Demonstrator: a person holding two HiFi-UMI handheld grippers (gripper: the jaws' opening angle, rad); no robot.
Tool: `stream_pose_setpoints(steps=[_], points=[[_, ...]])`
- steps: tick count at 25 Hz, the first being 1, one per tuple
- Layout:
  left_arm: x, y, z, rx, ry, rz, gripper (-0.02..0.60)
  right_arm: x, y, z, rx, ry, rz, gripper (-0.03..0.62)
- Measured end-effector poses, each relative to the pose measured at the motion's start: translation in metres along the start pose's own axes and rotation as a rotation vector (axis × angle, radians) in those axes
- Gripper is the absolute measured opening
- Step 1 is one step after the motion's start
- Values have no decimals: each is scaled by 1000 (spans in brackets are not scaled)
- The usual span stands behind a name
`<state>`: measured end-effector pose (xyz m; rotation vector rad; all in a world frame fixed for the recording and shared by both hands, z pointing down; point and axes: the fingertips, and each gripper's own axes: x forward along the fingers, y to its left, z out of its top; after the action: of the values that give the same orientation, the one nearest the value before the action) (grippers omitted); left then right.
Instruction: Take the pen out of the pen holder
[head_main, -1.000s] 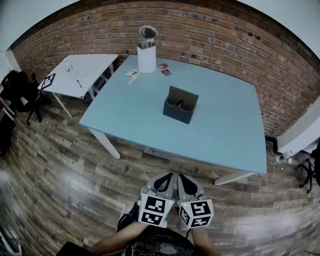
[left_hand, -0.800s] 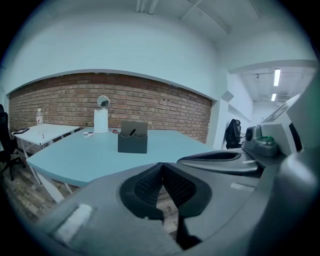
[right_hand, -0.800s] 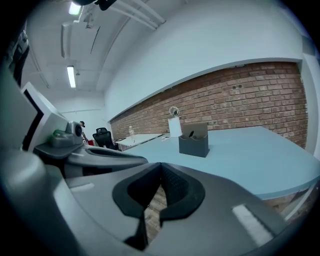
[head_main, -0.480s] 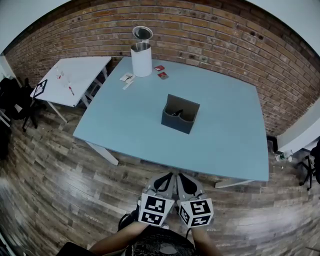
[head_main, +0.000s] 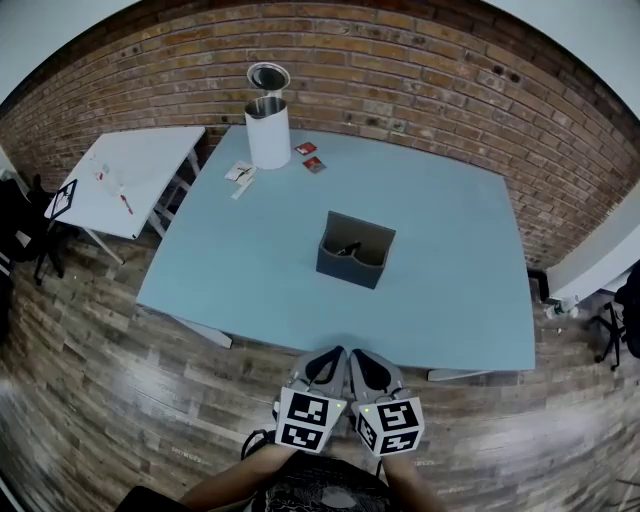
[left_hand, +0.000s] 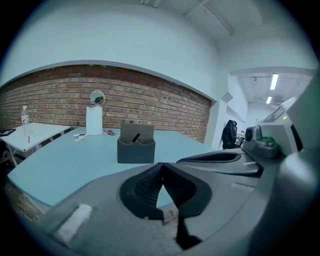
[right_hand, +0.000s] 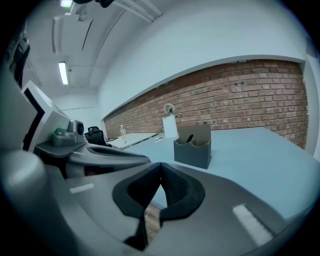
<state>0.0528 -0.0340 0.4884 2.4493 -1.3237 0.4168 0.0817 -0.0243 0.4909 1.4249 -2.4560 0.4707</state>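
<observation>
A dark grey pen holder (head_main: 355, 250) stands near the middle of the light blue table (head_main: 450, 230), with a black pen (head_main: 347, 247) leaning in its left compartment. Both grippers hang side by side over the wooden floor, short of the table's near edge. The left gripper (head_main: 334, 351) and the right gripper (head_main: 359, 353) are shut with nothing between their pads. In the left gripper view the shut left gripper (left_hand: 161, 165) points at the holder (left_hand: 136, 146) and pen (left_hand: 135, 138). In the right gripper view the right gripper (right_hand: 160, 165) faces the holder (right_hand: 193, 148) and pen (right_hand: 190, 138).
A white canister with a raised lid (head_main: 267, 128) stands at the table's far left corner, beside small red packets (head_main: 311, 157) and white slips (head_main: 238, 172). A white side table (head_main: 130, 175) stands to the left. A brick wall (head_main: 420, 70) runs behind.
The table and pen holder have slid lower and nearer in the head view as both shut grippers travelled together towards the table's near edge. The side table has drifted left.
</observation>
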Motion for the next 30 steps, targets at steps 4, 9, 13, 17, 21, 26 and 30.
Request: stream_pose_setpoints(steps=[4,9,13,17,21,26,30], points=[[11,8,11,8,-4,-35,5,11,-7,11,2,-1,-32,5],[23,19,22,17,-7,-69,5,25,-14,22,10,-10,-68,5],[30,31,26,21,-6,-94,5,39,-13,28,13,-15,-86,5],[36,41,33,28,-12,-119,5,50,-15,37,13,-22,-112,5],[38,54,37,30,-17,-140,5,62,-14,44,14,-33,-140,5],[40,66,38,28,-21,-155,5,71,-14,53,14,-52,-171,5],[39,73,39,32,-26,-160,5,75,-17,59,13,-68,-194,5]])
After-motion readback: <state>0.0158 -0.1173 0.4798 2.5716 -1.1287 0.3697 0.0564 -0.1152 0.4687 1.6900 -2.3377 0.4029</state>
